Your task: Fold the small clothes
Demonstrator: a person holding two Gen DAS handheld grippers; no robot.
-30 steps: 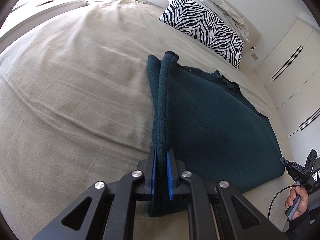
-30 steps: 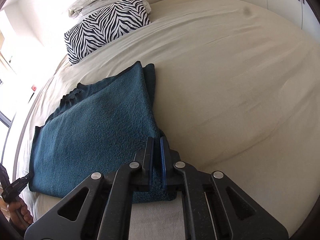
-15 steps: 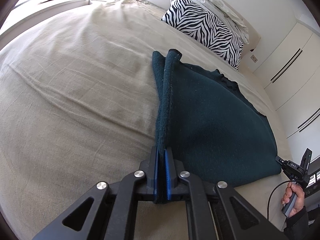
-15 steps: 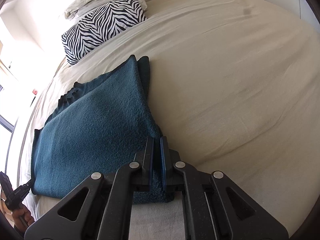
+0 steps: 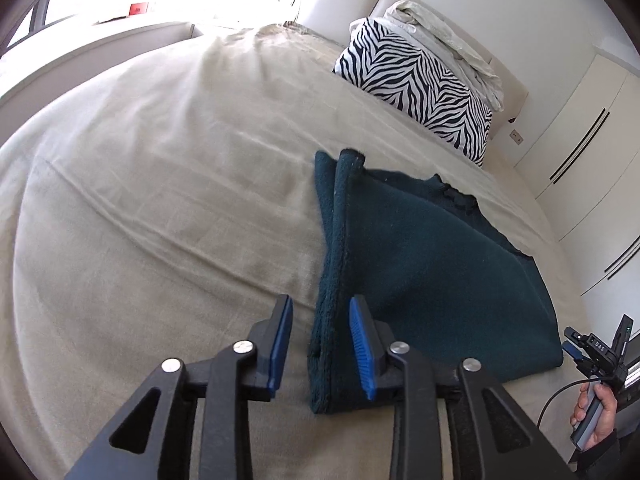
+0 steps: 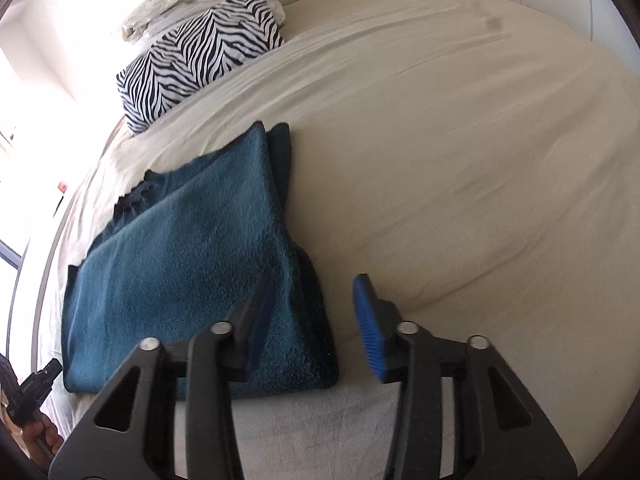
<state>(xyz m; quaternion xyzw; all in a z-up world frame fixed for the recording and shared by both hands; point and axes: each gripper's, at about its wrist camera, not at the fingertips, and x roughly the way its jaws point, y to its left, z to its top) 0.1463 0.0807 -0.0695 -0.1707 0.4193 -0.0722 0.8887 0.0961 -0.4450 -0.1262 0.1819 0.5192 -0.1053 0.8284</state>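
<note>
A dark teal towel point(image 5: 432, 264) lies folded on the beige bed point(image 5: 160, 200). In the left wrist view my left gripper point(image 5: 322, 316) is open, and the towel's left folded edge lies between its blue pads, not pinched. In the right wrist view the same towel point(image 6: 180, 272) lies to the left. My right gripper point(image 6: 312, 304) is open around the towel's right near corner, with the left pad over the cloth and the right pad over the bare sheet. The right gripper also shows at the left wrist view's right edge point(image 5: 596, 356).
A zebra-print pillow point(image 5: 416, 84) with pale bedding piled on it point(image 5: 444, 36) lies at the head of the bed. White wardrobe doors point(image 5: 592, 160) stand to the right of the bed. A window ledge point(image 5: 100, 44) runs along the far left.
Both grippers were shut on the towel's near corners and have opened, letting the cloth go. The towel now rests on the bed.
</note>
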